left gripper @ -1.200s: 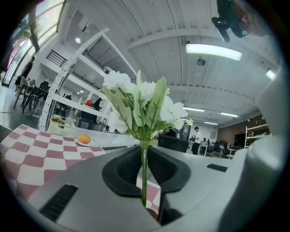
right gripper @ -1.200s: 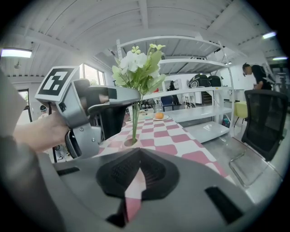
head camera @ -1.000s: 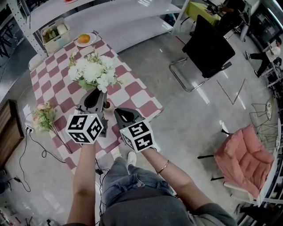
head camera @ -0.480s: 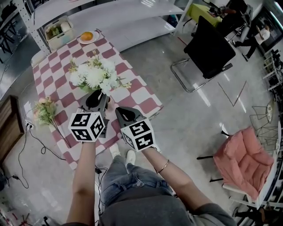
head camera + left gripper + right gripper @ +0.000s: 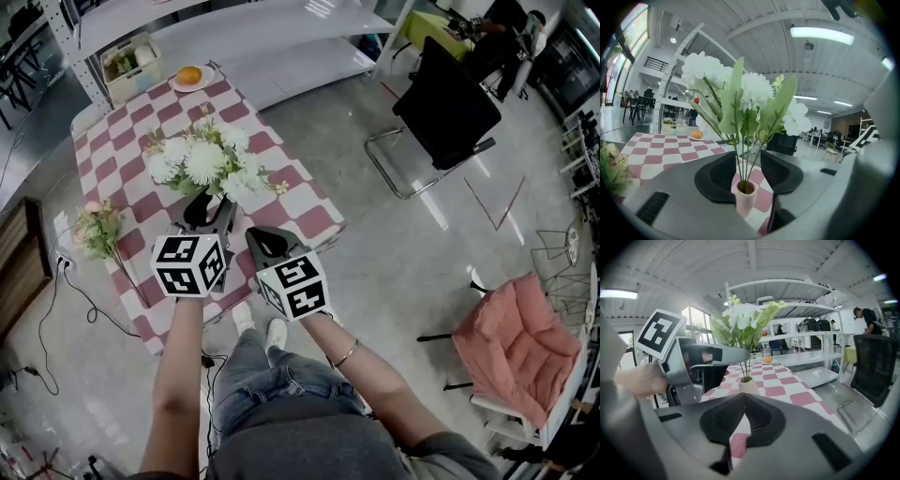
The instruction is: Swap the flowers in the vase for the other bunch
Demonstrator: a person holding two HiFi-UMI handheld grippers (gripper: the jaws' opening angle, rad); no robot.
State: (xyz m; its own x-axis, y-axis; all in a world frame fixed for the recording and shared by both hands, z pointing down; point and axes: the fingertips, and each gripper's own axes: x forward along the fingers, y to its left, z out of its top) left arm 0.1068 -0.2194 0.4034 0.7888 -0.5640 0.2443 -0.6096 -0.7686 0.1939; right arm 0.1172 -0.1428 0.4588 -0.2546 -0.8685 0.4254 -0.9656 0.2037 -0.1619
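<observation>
Though on glossy floor (image 5: 403, 267), pink-checked table (image 5: 284, 201).

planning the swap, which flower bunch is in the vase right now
The white bunch, standing upright in the vase; the pinkish bunch lies flat on the table instead.

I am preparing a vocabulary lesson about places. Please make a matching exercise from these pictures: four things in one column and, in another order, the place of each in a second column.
Things
1. white flowers
2. pink bunch
3. orange
4. black chair

Places
A. on a plate
B. on the floor, right of the table
C. in the vase
D. lying on the table, near its left edge

Pairs: 1-C; 2-D; 3-A; 4-B
</observation>
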